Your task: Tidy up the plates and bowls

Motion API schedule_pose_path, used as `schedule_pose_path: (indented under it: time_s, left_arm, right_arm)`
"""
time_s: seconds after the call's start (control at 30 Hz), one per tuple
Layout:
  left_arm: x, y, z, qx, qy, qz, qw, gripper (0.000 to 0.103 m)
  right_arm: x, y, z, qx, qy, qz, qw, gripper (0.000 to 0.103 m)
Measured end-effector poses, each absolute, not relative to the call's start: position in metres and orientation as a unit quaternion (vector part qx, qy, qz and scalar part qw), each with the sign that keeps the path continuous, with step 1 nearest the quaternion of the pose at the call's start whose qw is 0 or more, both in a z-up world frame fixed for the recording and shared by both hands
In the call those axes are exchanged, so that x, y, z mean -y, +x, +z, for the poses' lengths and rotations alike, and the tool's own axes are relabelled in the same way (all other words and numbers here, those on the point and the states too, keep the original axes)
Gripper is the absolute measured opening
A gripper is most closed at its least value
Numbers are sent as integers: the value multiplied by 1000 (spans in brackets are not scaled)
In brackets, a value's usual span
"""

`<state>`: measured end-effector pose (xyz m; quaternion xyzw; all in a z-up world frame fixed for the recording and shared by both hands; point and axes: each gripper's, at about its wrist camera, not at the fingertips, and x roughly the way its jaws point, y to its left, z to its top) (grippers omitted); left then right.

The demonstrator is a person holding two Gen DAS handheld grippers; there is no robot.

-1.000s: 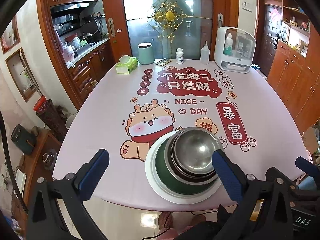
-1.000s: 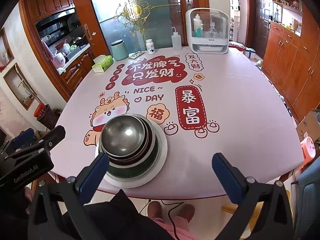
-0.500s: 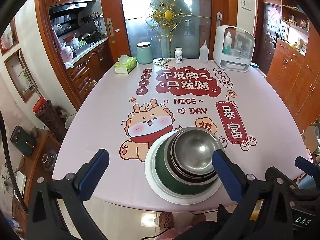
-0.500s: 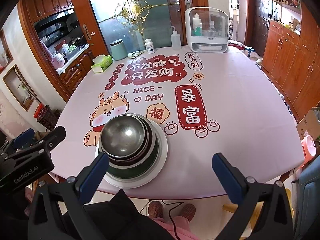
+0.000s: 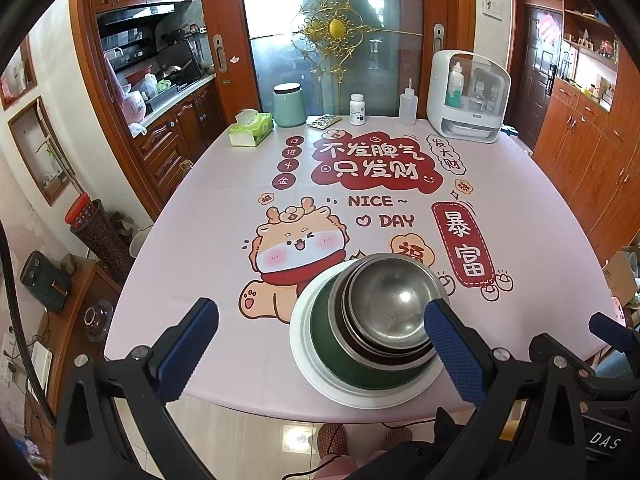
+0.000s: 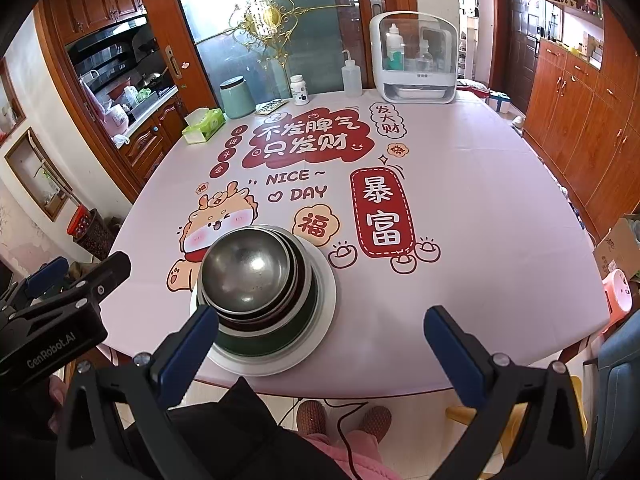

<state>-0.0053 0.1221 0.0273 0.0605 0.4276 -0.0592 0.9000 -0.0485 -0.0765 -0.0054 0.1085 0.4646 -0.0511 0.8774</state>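
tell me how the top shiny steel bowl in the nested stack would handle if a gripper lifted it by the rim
The top shiny steel bowl is probably light and rigid. Its polished rim looks slippery for the pads. It sits loosely nested in the darker bowls on the white plate, so it should lift free, perhaps tilting.

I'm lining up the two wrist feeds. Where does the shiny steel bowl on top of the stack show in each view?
Left wrist view: the shiny steel bowl sits lower right of centre, beside the right blue pad.
Right wrist view: the same bowl sits lower left of centre, above the left blue pad.
Shared landmark: the white round plate under the stack.
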Motion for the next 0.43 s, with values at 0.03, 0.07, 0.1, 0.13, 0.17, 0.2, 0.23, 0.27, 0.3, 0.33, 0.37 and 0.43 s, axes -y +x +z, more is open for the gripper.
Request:
schedule_pose_path:
  time_s: [0.03,0.07,0.1,0.13,0.17,0.2,0.23,0.27,0.3,0.33,0.37,0.43]
  left_arm:
    - [-122,-5,28,-428,61,-59,900,102]
    - [-122,-5,27,-428,60,-59,900,102]
    - [-122,-5,27,-428,60,-59,900,102]
    - [-122,-5,27,-428,61,-59,900,102]
    - [-122,-5,28,-428,61,-59,900,102]
    - [-122,-5,27,-428,61,-59,900,102]
    - [-122,-5,28,-428,61,-59,900,102]
    - [-122,-5,27,-428,60,-59,900,102]
    - [-122,-5,28,-428,61,-59,900,102]
    - [-122,-5,28,-428,61,-59,900,102]
    - [-122,-5,28,-428,61,-59,900,102]
    - [-122,-5,28,-428,61,-58,900,102]
  right_arm:
    - [77,-49,-5,-465,109,-51,877,103]
    - [77,-49,-5,-464,109,-51,877,103]
    - [77,-48,-5,-465,109,-51,877,103]
    - [77,-48,-5,-465,109,-51,877,103]
    - [77,-48,-5,-465,109,-51,877,103]
    - [77,-48,-5,-465,109,-51,877,103]
    - [77,-49,-5,-465,109,-51,877,103]
    - [77,-48,-5,-465,109,-51,877,103]
    - [77,-48,-5,-465,109,-50,877,103]
    - [77,-49,-5,-465,109,-51,877,103]
    - [77,-49,-5,-465,109,-51,877,103]
    - [77,-48,-5,-465,109,-51,877,103]
